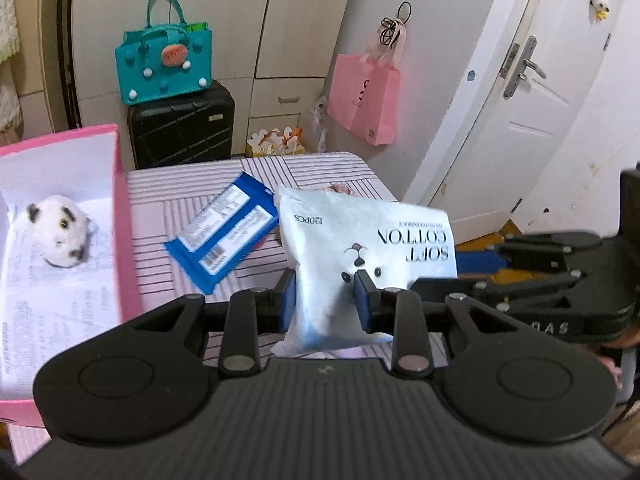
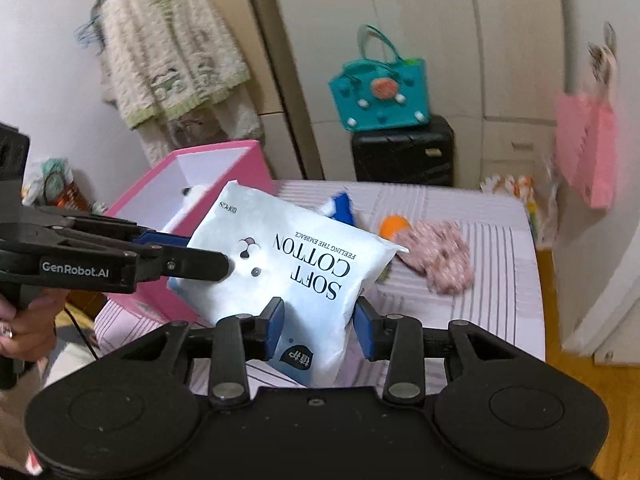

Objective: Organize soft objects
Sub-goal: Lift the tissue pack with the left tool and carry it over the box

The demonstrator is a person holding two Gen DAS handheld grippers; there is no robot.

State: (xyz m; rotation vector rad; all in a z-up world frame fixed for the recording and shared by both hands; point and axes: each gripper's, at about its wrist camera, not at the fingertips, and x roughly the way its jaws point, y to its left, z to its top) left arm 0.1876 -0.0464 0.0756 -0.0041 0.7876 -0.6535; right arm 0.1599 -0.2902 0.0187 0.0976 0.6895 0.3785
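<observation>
While left gripper (image 1: 326,294) clamps cotton pack (image 1: 360,248), right gripper (image 2: 320,330) loosely straddles it.

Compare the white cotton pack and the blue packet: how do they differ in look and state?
The white cotton pack is puffy and lifted off the table, clamped in the left gripper; the blue packet is flat, lying on the striped cover, untouched. The white one shows a puppy face; the blue one shows label panels. Both are sealed soft packs.

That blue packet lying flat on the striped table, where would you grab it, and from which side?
Take the blue packet by its near sealed corner, coming in low from the front. It lies flat, so only a thin edge fits between the fingers.
</observation>
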